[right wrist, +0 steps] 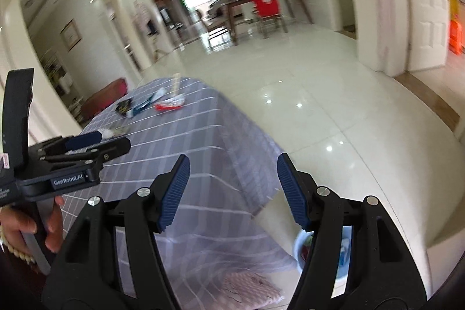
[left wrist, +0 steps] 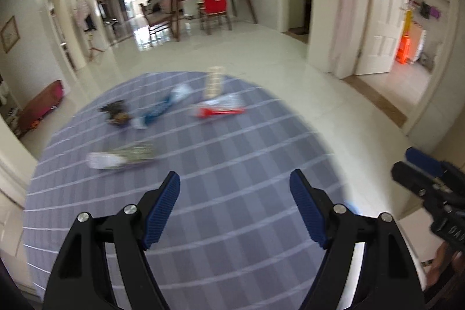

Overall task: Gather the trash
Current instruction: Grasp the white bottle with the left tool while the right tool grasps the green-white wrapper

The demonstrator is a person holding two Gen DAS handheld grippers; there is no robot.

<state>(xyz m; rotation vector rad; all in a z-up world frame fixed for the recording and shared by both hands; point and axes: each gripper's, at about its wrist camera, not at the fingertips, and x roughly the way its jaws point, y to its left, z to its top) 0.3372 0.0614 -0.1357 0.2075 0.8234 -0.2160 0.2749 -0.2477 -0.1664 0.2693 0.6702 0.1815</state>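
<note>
I count five pieces of trash on my desk (left wrist: pixel 247 193): one dark crumpled wrapper (left wrist: pixel 114 114), one blue-and-white wrapper (left wrist: pixel 165 105), one red-and-white wrapper (left wrist: pixel 219 108), one pale upright carton (left wrist: pixel 214 83), and one blurred greenish wrapper (left wrist: pixel 122 157). Two grippers, both held wide: left (left wrist: pixel 234 209), right (right wrist: pixel 232 192). One light-blue bin (right wrist: pixel 302 247) on the floor.

Both views over shared table (left wrist: pixel 203 208)

1. Tablecloth (left wrist: pixel 203 193) — grey-blue with a white grid of lines.
2. Wrappers: one red and white (left wrist: pixel 219 112), one blue and white (left wrist: pixel 162 108), one dark (left wrist: pixel 116 112).
3. Gripper pads (left wrist: pixel 161 211) — ribbed blue on black arms.
4. Bin (right wrist: pixel 299 247) — pale blue.
</note>
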